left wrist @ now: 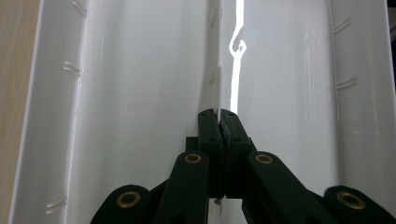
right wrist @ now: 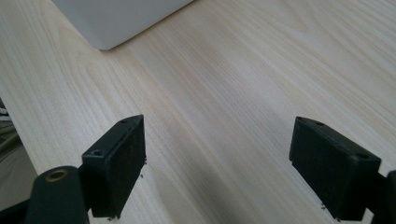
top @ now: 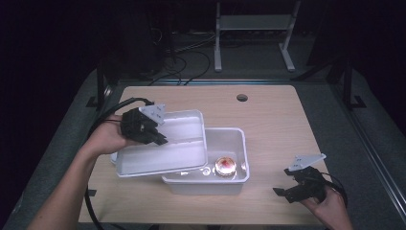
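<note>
A: In the high view, where is the white tray [top: 184,132]?

B: Left of centre in the frame, tilted, its right end over the rim of a white plastic bin [top: 239,143] that stands on the worktop [top: 277,115]. The left gripper [top: 155,136] has it by the middle divider rib. Down in the bin, lower centre of the frame, sits a small reddish round thing [top: 225,165]; I can't name it more closely.

A: And the right gripper [top: 287,192]?

B: Lower right of the frame, well apart from the bin, carrying nothing.

A: Left gripper view?

B: The jaws are clenched on the tray's thin central rib [left wrist: 218,70], which runs up the middle of the frame. The plastic is glossy, so I judge it light, fairly stiff but slippery. A one-point pinch on a thin rib probably lets the tray swing, so a hold near the middle of the rib seems right.

A: Right gripper view?

B: The jaws stand spread wide over bare wood grain, grasping nothing. A white corner [right wrist: 107,28] shows at the upper left of the frame.
</note>
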`<state>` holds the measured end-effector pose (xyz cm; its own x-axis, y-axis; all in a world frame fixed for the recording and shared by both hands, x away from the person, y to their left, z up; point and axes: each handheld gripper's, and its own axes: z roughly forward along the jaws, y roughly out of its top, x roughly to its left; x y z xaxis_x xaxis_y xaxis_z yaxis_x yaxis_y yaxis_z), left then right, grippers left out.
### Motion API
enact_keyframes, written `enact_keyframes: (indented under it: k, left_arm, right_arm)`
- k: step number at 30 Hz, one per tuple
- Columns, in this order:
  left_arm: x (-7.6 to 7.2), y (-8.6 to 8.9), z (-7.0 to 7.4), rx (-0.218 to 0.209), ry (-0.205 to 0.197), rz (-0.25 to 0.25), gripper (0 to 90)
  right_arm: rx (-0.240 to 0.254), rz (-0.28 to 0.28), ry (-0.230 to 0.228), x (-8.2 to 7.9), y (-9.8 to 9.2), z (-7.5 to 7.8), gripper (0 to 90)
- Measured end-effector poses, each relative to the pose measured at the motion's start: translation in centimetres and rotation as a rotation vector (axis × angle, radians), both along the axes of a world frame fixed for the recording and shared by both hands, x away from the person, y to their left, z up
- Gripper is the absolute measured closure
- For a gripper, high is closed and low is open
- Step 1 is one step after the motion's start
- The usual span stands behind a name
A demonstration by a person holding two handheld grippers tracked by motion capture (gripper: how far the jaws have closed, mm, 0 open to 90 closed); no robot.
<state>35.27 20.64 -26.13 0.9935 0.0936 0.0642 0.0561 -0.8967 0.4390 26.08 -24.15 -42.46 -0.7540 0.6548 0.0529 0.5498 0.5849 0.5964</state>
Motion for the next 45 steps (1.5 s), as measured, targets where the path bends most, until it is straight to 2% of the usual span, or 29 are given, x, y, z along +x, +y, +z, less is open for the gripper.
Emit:
enact_keyframes:
  k: [5, 11, 16, 24, 30, 38, 40, 45]
  left_arm:
    - [0.4, -2.2, -0.2, 0.016, 0.004, -0.026, 89.2]
    - [0.8, -4.9, -0.6, 0.011, 0.022, -0.048, 89.2]
    - [1.3, -6.8, -1.3, 0.003, 0.035, -0.063, 89.2]
    - [1.5, -9.2, -2.5, 0.018, 0.047, -0.099, 89.1]
    - [1.6, -10.3, -3.4, 0.031, 0.067, -0.107, 89.1]
    - [1.7, -11.4, -4.2, 0.062, 0.068, -0.127, 89.1]
    - [1.8, -11.5, -4.4, 0.077, 0.069, -0.134, 89.1]
    - [1.8, -11.5, -4.7, 0.078, 0.072, -0.132, 89.1]
  right_arm:
    - [0.004, 0.000, 0.000, 0.1, 0.0, 0.0, 18.0]
    - [0.008, 0.005, -0.006, 0.1, 0.0, 0.1, 18.0]
    - [0.012, 0.007, -0.013, 0.0, -0.1, 0.2, 18.0]
    - [0.010, 0.010, -0.014, 0.0, -0.1, 0.2, 18.1]
    - [0.013, 0.009, -0.015, 0.0, -0.1, 0.3, 18.0]
    - [0.014, 0.011, -0.017, -0.1, -0.1, 0.3, 18.0]
    - [0.014, 0.011, -0.018, -0.1, -0.2, 0.4, 18.0]
    - [0.015, 0.011, -0.019, 0.0, -0.2, 0.4, 18.1]
